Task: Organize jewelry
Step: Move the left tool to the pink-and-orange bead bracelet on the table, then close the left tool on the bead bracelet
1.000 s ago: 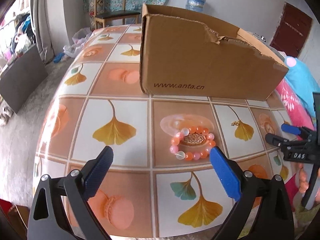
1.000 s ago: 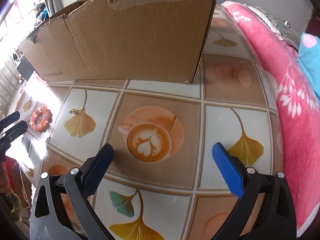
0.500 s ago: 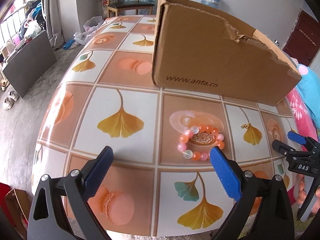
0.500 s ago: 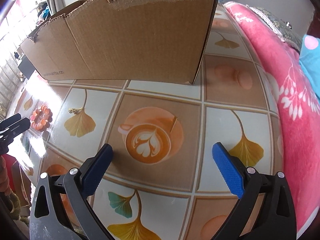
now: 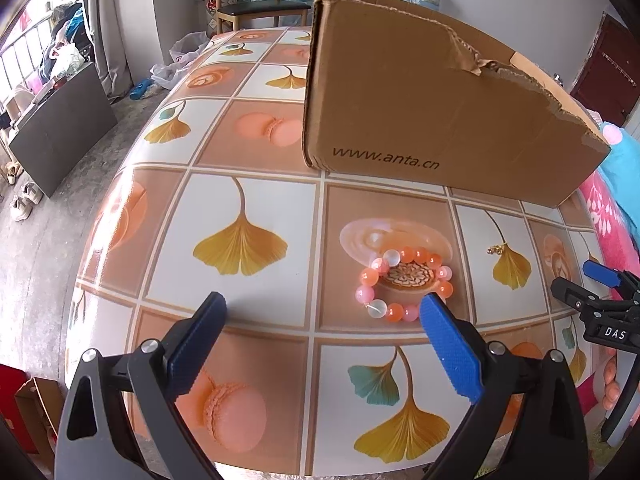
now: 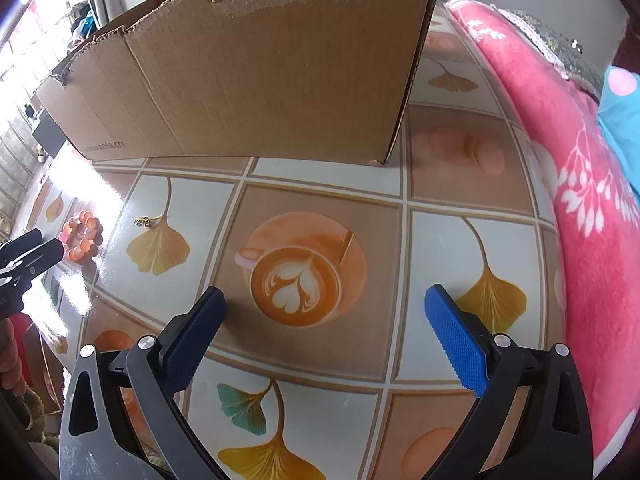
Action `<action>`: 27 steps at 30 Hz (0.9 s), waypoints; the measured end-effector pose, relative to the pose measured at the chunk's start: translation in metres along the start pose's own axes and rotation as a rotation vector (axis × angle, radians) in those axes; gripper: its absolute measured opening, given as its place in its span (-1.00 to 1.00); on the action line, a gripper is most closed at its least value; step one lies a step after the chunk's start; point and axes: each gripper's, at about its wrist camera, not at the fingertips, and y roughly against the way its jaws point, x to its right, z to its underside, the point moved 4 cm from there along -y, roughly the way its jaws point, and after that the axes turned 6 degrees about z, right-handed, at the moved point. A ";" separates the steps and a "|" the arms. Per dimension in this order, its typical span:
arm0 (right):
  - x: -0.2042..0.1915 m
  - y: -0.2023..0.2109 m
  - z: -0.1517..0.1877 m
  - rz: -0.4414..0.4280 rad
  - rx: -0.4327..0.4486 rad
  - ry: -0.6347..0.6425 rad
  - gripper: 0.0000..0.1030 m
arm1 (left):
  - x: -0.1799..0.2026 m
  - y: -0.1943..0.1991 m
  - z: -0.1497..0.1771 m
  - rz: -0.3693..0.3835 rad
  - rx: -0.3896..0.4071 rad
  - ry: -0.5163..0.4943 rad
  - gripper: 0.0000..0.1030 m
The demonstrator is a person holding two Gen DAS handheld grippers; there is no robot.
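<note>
Bead bracelet, lower right of centre, on table; cardboard box above. Left gripper, right gripper: spread wide, holding nothing.

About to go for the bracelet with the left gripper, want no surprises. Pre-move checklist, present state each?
1. Left gripper open, empty: ok.
2. Beaded bracelet flat on the table, apart from other items: ok.
3. Bracelet centred between the left fingers: not ok, it sits by the right finger.
4. Right gripper open, empty, clear of the bracelet: ok.
5. Cardboard box top open: ok; contents: cannot tell.
6. Small gold piece type: cannot tell.
</note>
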 end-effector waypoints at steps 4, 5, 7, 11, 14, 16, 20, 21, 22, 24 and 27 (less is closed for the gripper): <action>0.001 0.000 0.000 0.000 0.000 0.001 0.85 | 0.000 0.000 0.000 -0.001 0.001 0.002 0.85; 0.001 0.000 0.000 0.000 -0.001 0.001 0.85 | 0.000 0.000 0.000 -0.003 0.000 0.003 0.85; 0.000 0.000 0.000 0.000 -0.002 0.000 0.85 | 0.000 0.000 0.000 -0.005 0.000 0.001 0.85; -0.001 0.001 0.000 -0.004 0.007 0.015 0.84 | 0.000 -0.002 0.000 -0.010 0.002 -0.001 0.86; -0.001 0.004 0.000 0.028 0.015 0.016 0.84 | 0.000 -0.002 0.002 -0.012 0.007 -0.010 0.86; -0.006 0.011 -0.004 0.032 0.054 0.021 0.84 | 0.000 0.001 0.002 0.012 0.025 -0.022 0.86; -0.021 0.032 -0.013 -0.056 0.134 0.042 0.84 | -0.008 0.016 0.002 0.075 0.129 -0.014 0.86; -0.025 0.035 -0.014 -0.079 0.149 0.045 0.84 | -0.011 0.020 0.003 0.083 0.154 -0.017 0.86; -0.028 0.038 -0.015 -0.096 0.159 0.047 0.84 | -0.012 0.022 0.003 0.096 0.169 -0.020 0.84; -0.034 0.041 -0.018 -0.132 0.172 0.053 0.84 | -0.011 0.028 0.003 0.137 0.193 -0.036 0.66; -0.040 0.042 -0.019 -0.165 0.185 0.059 0.83 | -0.002 0.035 0.003 0.191 0.220 -0.086 0.35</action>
